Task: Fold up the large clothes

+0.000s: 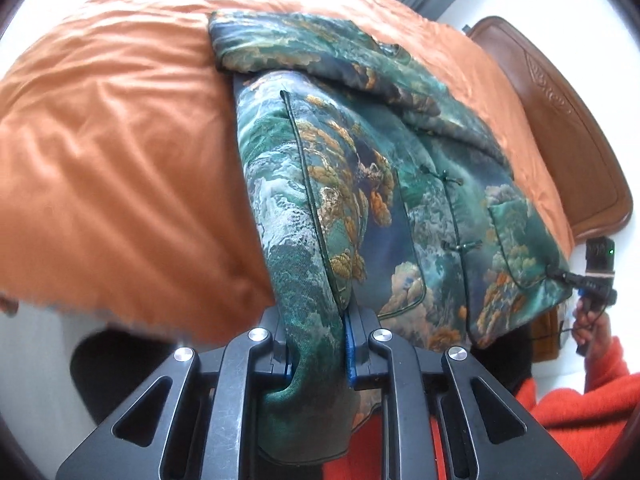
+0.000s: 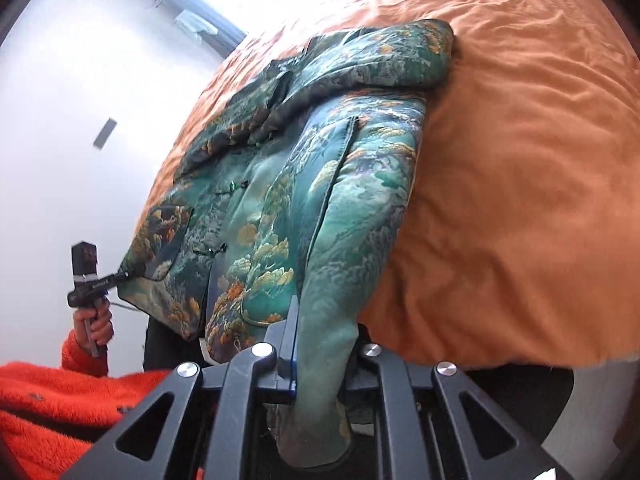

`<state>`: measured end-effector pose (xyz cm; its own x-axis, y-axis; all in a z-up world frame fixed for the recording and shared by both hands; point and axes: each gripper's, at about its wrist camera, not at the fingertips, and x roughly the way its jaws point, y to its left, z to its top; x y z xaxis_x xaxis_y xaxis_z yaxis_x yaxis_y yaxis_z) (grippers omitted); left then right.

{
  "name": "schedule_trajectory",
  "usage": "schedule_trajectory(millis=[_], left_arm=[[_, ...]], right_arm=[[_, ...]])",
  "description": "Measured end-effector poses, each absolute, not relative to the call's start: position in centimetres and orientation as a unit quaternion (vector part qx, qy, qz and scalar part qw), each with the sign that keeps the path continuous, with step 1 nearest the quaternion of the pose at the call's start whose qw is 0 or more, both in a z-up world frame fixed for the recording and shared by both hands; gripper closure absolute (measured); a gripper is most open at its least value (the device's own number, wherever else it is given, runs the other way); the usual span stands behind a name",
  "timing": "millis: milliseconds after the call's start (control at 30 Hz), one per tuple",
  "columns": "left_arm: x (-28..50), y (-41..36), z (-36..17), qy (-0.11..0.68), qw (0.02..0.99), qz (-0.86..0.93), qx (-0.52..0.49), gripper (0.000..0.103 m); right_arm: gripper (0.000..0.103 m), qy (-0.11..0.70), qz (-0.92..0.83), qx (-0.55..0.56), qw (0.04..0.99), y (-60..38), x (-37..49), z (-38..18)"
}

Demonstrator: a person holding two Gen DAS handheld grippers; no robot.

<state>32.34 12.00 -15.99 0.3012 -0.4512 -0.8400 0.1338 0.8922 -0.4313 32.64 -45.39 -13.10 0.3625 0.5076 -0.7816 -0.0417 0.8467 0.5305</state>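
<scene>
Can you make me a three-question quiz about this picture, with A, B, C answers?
1. Where is the jacket lying?
A. on the floor
B. on the bed cover
C. on a chair

2. What colour is the bed cover?
A. orange
B. white
C. purple

3. What are the left tongs doing?
A. wide open, holding nothing
B. gripping a book
C. shut on the jacket

Answers:
1. B: the jacket is spread on the bed cover, its near edge hanging over the side.
2. A: the bed cover is plain orange all over.
3. C: the left tongs pinch the jacket's near edge; the right tongs grip it too.
</scene>
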Motion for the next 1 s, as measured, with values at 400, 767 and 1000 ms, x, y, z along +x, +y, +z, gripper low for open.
schedule_trajectory(millis=[400, 767, 1000], left_arm=[[32.1, 16.4, -11.7, 0.548, 0.759, -0.222, -0.272, 0.086], [54.3, 14.0, -8.1, 0.494, 0.806, -0.197, -0.26, 0.082], [60.4, 12.6, -13.0, 0.531, 0.789, -0.164, -0.262, 0.067]], right_arm=[[0.091, 0.513, 0.214, 0.335, 0.761, -48.5, 28.7, -10.1], [0.091, 0.413, 0.205, 0.387, 0.799, -53.2, 50.2, -8.3], [0.086, 0.442, 0.136, 0.42, 0.781, -53.6, 59.7, -15.3]])
